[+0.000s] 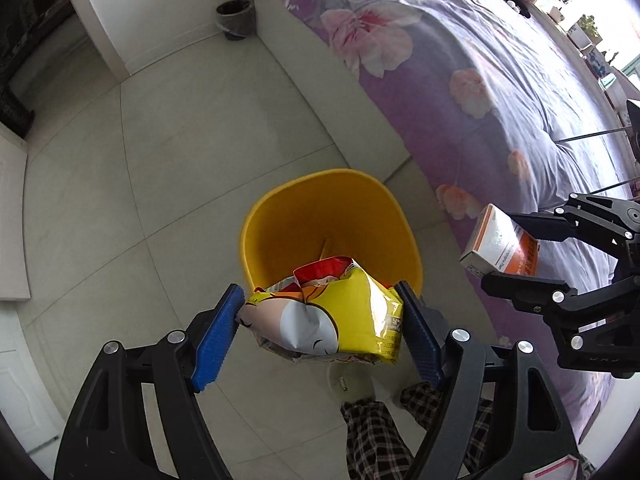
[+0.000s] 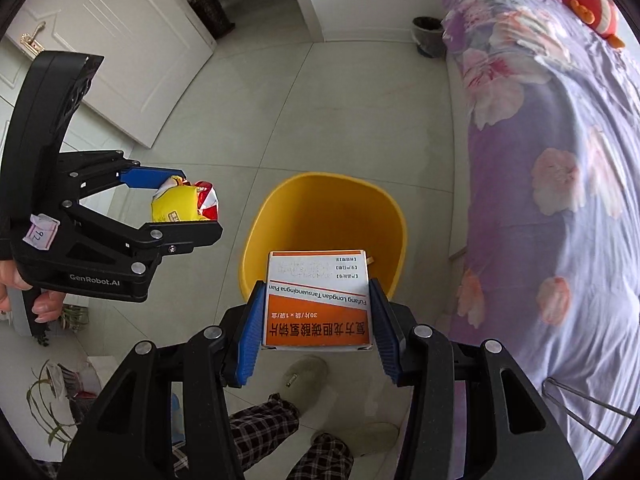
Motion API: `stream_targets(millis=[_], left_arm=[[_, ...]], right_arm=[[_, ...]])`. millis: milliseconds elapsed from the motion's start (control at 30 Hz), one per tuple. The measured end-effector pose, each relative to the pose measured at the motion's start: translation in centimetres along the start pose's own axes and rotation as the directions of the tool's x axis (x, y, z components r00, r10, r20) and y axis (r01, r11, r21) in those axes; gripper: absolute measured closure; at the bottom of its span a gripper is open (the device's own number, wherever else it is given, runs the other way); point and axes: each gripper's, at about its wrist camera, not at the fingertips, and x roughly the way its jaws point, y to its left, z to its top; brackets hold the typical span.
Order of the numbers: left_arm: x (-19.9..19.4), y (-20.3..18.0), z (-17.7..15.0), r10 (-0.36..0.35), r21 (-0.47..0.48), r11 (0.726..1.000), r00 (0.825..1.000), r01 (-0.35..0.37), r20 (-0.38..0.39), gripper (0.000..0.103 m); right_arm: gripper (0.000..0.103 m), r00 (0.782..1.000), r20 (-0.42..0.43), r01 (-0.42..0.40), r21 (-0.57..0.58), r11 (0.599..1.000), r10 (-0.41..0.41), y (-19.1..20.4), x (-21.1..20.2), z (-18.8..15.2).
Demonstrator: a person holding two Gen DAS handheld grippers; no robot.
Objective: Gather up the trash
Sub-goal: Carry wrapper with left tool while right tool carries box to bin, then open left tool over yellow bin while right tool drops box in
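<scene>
A wide bed under a purple quilt printed with pink flowers [image 1: 460, 60] fills the right side of the room, and pale grey floor tiles [image 1: 180, 160] cover the rest. A white panelled door with a brass handle [image 2: 100, 40] stands at the far left in the right wrist view. A small dark waste basket [image 1: 236, 18] sits on the floor at the far corner of the bed, well apart from everything else.

A bright yellow plastic bin with a rounded open rim [image 1: 332, 224] stands on the tiles just beside the bed edge, below both tools. The person's legs in black-and-white checked trousers [image 2: 280, 440] and pale slippers [image 2: 308, 364] show beneath it at the near edge.

The left gripper [image 1: 320, 320] points steeply down and clamps a crumpled yellow snack bag with red and white print [image 1: 332, 312] between its blue ribbed pads [image 1: 216, 340]; the bag spans the whole gap and hangs over the near rim of the bin. A hand [image 2: 24, 292] grips this tool from behind.

The right gripper [image 2: 316, 312] also points steeply down and is clenched on a flat orange-and-white cardboard medicine box [image 2: 318, 304], held by its two side edges, its far end over the near rim of the bin. In the left wrist view the box [image 1: 500, 246] sits to the right of the bin, toward the bed.
</scene>
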Motion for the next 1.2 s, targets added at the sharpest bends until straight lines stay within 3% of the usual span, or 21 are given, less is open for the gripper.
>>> stream_targets(millis=[233,467,500,533,600,700,1200], left_arm=[[5.2,2.4,0.4,-0.047,-0.072,0.996,0.997,0.043,-0.058,0.028],[7.9,2.7,0.7,-0.059,-0.104,0.993,0.995,0.05,-0.08,0.027],[7.9,2.9,0.7,-0.056,-0.113,0.992,0.995,0.047,-0.078,0.025],[7.8,3.0,0.6,-0.057,-0.125,0.991,0.995,0.048,-0.076,0.025],[7.9,3.2,0.5,-0.074,-0.146,0.987,0.995,0.063,-0.074,0.025],[7.6,2.9,0.5,-0.063,-0.144,0.988,0.996,0.053,-0.063,0.015],[2.0,1.5,0.6,-0.025,-0.144,0.989,0.999,0.022,-0.023,0.015]], right_arm=[[0.052,0.995,-0.099,-0.026,-0.007,1.0,0.025,-1.3,7.1,0.0],[0.051,0.992,-0.127,-0.03,0.002,1.0,0.03,-1.9,9.9,0.1],[0.05,0.992,-0.124,-0.03,0.005,1.0,0.031,-1.9,10.0,0.1],[0.041,0.992,-0.122,-0.035,0.011,0.999,0.036,-1.9,9.9,0.1],[0.037,0.993,-0.111,-0.034,0.012,0.999,0.035,-1.8,9.7,-0.1],[0.036,0.993,-0.111,-0.029,0.018,0.999,0.031,-2.1,9.4,-0.3],[0.036,0.998,-0.06,-0.002,0.034,0.999,0.004,-1.0,4.5,-0.4]])
